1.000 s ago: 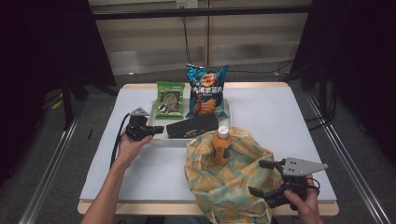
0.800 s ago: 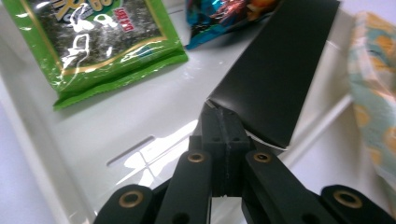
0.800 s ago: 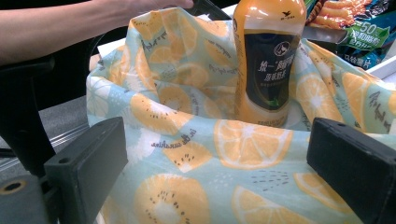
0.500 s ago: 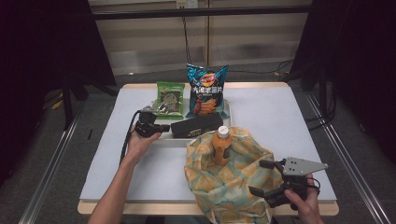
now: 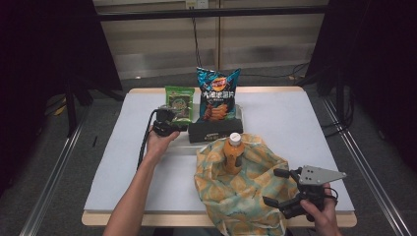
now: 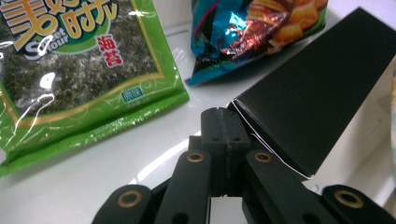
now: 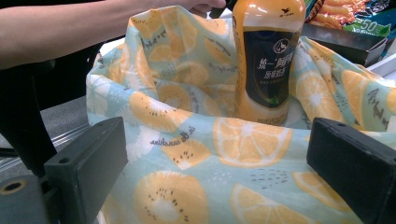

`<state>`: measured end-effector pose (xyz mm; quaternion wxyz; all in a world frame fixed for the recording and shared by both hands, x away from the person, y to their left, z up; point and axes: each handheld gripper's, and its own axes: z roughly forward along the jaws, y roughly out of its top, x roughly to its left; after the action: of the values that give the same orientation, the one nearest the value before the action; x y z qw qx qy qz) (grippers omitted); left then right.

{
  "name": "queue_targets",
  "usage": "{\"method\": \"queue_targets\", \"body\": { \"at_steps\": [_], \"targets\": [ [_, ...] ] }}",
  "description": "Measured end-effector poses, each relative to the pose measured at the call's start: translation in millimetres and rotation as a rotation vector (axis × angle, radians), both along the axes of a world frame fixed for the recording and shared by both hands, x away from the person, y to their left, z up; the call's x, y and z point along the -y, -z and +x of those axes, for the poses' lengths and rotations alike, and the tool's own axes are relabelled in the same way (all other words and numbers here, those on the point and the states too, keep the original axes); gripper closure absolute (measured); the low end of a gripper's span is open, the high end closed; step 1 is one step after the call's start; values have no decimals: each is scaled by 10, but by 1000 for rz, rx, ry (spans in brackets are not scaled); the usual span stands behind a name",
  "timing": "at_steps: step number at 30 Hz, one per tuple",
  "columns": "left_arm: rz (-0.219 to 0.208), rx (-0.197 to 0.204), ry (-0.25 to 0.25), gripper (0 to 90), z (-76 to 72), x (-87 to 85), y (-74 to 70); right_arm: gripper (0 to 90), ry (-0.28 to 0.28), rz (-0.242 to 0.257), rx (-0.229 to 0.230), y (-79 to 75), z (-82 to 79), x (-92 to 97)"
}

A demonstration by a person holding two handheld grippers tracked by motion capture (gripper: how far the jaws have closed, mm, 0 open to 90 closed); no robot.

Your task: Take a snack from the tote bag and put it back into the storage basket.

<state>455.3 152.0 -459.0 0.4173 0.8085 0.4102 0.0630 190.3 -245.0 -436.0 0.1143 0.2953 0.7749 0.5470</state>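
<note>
Flat black cardboard box point(image 6: 317, 88) on white tray point(image 6: 140, 154), beside green seaweed packet point(image 6: 79, 65); probably light, stiff, dentable, best pinched at near corner. Left claw point(image 6: 225, 126) shut, empty, touching corner. Right claw point(image 7: 215, 172) wide open, empty, at fruit-print cloth bag point(image 7: 187, 140).

A green seaweed packet point(image 6: 79, 70) stands just ahead of the shut left claw point(image 6: 226, 121), off to its left, and a blue crisp bag point(image 6: 252, 32) leans a little farther ahead. Both sit in a white tray point(image 6: 116, 158), which lies under the claw on the pale table point(image 5: 295, 123).
</note>
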Motion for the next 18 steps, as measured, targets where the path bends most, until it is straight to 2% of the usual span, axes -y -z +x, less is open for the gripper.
{"method": "queue_targets", "body": {
  "at_steps": [3,4,6,9,10,12,16,18],
  "targets": [
    [12,-10,15,897,76,-5,27,47,0,1,-6,3,2,6],
    [4,-11,11,893,88,-5,25,47,1,-1,-5,3,3,5],
    [-5,-15,11,893,98,-8,14,48,2,-2,2,-1,1,4],
    [6,-6,13,892,96,-4,9,50,5,1,0,-3,2,6],
    [-22,-3,1,887,90,-24,22,54,13,-1,-6,-1,4,13],
    [-17,-5,-1,880,86,-36,25,63,21,-7,-6,-1,5,16],
    [-17,18,-13,852,27,-113,-3,125,58,-14,-7,-29,11,26],
    [-31,46,-20,833,-63,-228,-88,160,77,-22,-2,-49,17,26]
  ]
}}
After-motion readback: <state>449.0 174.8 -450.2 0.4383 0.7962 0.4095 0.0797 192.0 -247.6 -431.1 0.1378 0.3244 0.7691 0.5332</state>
